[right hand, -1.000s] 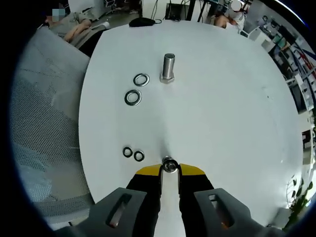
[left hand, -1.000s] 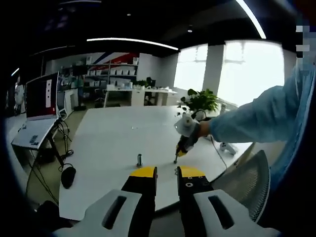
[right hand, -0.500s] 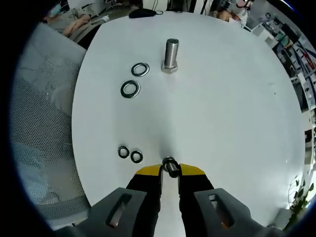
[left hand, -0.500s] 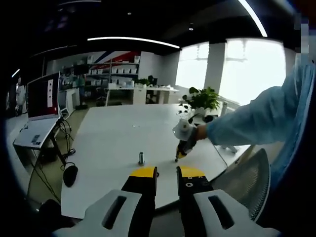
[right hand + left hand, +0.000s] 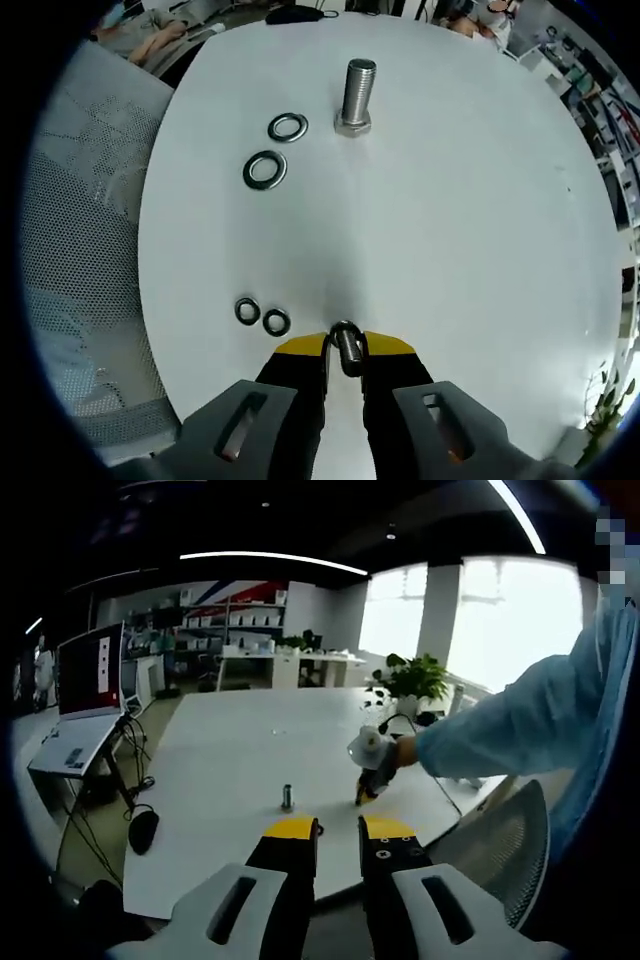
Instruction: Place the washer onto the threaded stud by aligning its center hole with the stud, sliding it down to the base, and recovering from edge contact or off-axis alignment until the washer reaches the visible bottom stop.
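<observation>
Steel washer (image 5: 344, 345) pinched on edge between narrow right tongs (image 5: 344, 352), low over white counter (image 5: 470, 250), threaded stud (image 5: 356, 95) upright well ahead, bare counter between, left tongs (image 5: 338, 830) slightly parted, holding nothing, near counter edge.

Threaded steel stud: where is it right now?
In the right gripper view, the threaded steel stud stands upright at the top of the white table, right of two large washers.

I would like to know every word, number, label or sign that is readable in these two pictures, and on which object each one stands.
No text is readable in either view.
Laptop screen: a pale panel with dark marks, too blurred to read.
Far wall: red and blue stripes, no letters legible.
Threaded stud, washers and table: no markings visible.
</observation>
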